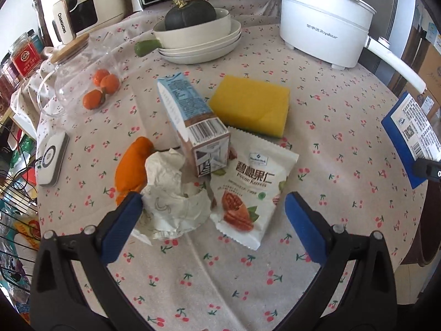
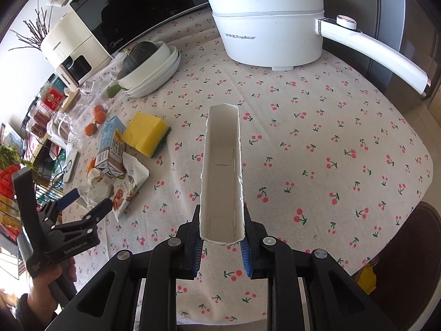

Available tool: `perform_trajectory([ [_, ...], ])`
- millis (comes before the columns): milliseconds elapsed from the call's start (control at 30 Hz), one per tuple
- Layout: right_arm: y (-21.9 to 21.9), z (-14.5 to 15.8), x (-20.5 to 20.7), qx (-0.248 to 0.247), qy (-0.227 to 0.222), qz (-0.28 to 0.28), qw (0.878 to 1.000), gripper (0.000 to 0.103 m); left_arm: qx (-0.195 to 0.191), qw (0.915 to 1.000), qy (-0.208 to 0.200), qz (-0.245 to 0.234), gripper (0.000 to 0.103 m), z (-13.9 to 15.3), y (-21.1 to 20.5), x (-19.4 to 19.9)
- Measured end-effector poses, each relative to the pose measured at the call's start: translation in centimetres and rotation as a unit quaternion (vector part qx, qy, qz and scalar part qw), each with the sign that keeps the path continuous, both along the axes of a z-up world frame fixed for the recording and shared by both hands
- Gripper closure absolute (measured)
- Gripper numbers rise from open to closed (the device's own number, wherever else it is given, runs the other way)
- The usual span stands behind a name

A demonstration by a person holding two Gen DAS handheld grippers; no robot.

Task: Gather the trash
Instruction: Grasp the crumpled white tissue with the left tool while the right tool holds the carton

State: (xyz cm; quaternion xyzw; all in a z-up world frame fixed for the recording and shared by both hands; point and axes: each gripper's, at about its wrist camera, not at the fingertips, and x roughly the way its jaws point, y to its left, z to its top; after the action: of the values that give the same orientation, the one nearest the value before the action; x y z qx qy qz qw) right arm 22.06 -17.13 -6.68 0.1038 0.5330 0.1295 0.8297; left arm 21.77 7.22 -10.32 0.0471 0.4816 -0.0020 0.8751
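On the cherry-print counter (image 1: pixel 330 143), the spread left claw (image 1: pixel 213 207) straddles crumpled white paper (image 1: pixel 176 193); might snag the pecan bag (image 1: pixel 248 182). Right claw (image 2: pixel 222 237) pinches an open white carton (image 2: pixel 223 171).

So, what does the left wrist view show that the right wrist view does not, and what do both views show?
Only the left wrist view shows the outside of the blue box at its right edge, and the full front of the pecan kernels packet.

Only the right wrist view shows the white inside of the open box between the shut jaws of the right gripper, and a hand holding the left gripper.

Both show the yellow sponge, milk carton, crumpled tissue and white pot.
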Motion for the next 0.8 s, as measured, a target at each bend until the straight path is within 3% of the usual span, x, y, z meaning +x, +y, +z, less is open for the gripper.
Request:
perform_trajectory([
  [200, -1.0, 0.3, -0.1, 0.002, -0.002, -0.002, 1.000, 0.079, -0.011, 0.9987, -0.040, -0.030, 0.002, 2.5, -2.4, 0.1],
  [333, -1.8, 0.3, -0.2, 0.002, -0.001, -0.010, 1.000, 0.079, -0.008, 0.9988, -0.022, -0.044, 0.004, 1.8, -3.2, 0.2],
  [533, -2.4, 0.5, -0.6, 0.005, -0.001, -0.013, 1.000, 0.079, 0.030, 0.9989, -0.001, -0.038, 0.005, -0.1, -3.2, 0.4],
  [700, -3.2, 0.5, -1.0, 0.000, -0.001, -0.015, 1.000, 0.079, 0.021, 0.9966, -0.026, -0.075, 0.014, 1.8, -5.0, -0.3],
  [800, -4.0, 0.5, -1.1, 0.000, -0.001, -0.022, 1.000, 0.079, 0.013, 0.9957, -0.019, -0.090, 0.020, 1.9, -5.9, -0.3],
])
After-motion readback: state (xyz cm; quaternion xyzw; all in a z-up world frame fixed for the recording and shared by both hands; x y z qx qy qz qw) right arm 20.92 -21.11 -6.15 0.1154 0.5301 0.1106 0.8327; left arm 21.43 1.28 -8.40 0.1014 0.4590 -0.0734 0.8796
